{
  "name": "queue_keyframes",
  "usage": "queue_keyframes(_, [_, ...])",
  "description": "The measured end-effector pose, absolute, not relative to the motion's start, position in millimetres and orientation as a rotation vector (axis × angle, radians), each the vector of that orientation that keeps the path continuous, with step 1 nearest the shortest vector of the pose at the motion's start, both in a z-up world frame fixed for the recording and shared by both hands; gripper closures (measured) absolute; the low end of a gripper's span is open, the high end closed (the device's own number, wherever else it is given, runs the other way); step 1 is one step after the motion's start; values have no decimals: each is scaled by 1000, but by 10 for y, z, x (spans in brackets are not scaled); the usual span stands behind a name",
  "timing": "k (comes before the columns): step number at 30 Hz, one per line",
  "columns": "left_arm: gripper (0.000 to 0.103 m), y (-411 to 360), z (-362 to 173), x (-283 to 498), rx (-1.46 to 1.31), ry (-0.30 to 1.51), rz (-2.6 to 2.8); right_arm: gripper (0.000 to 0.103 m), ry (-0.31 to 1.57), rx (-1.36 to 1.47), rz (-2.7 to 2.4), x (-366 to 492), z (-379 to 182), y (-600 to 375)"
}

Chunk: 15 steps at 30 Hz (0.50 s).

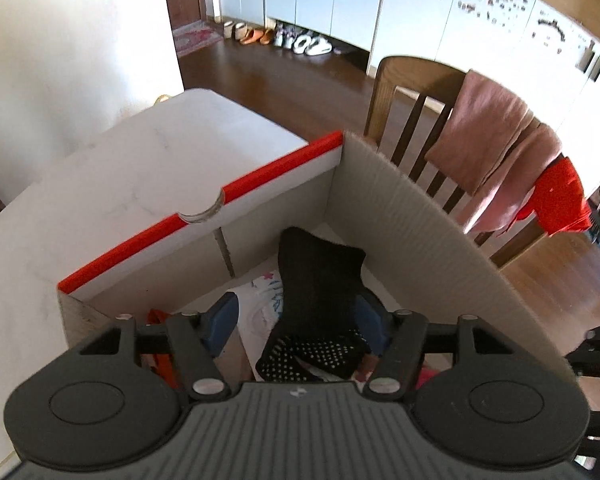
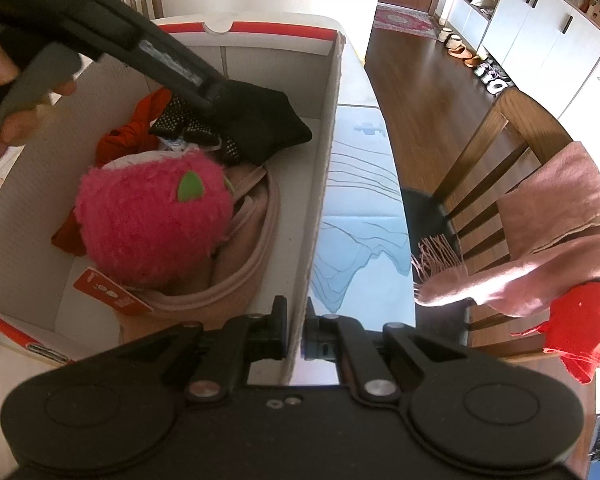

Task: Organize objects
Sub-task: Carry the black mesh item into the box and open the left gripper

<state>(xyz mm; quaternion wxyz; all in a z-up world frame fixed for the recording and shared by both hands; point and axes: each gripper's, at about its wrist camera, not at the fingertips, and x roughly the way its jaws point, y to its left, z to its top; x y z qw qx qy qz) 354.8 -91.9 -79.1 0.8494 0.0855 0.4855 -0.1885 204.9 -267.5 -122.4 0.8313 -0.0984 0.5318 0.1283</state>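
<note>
While the right gripper (image 2: pixel 296 334) clamps the white cardboard box's (image 2: pixel 324 184) side wall, steadying it, the left gripper (image 1: pixel 300 316) stands apart around the black dotted-sole sock (image 1: pixel 320 292). Lift it straight up so its blue pads (image 1: pixel 220 320) clear the fabric without snagging.

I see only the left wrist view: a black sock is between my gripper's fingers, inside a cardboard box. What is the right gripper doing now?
Observer: The right gripper is shut on the wall of the cardboard box, on the side that faces the chair.
Operator: What else lies in the box, below my camera?
Observer: A pink plush toy with a green patch lies there, beside the black sock.
Operator: Does the toy sit on the box floor?
Observer: No, it rests on a beige padded thing. It may be a bag, but I cannot tell.
</note>
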Motion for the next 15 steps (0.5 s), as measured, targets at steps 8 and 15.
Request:
queue_keyframes(8, [40, -745, -352, 3252, 147, 944, -437, 98, 1126, -213, 273, 2041, -1215, -2675])
queue_keyframes(15, [38, -471, 32, 2892, 127, 882, -423, 98, 1119, -231, 278, 2023, -1221, -2672])
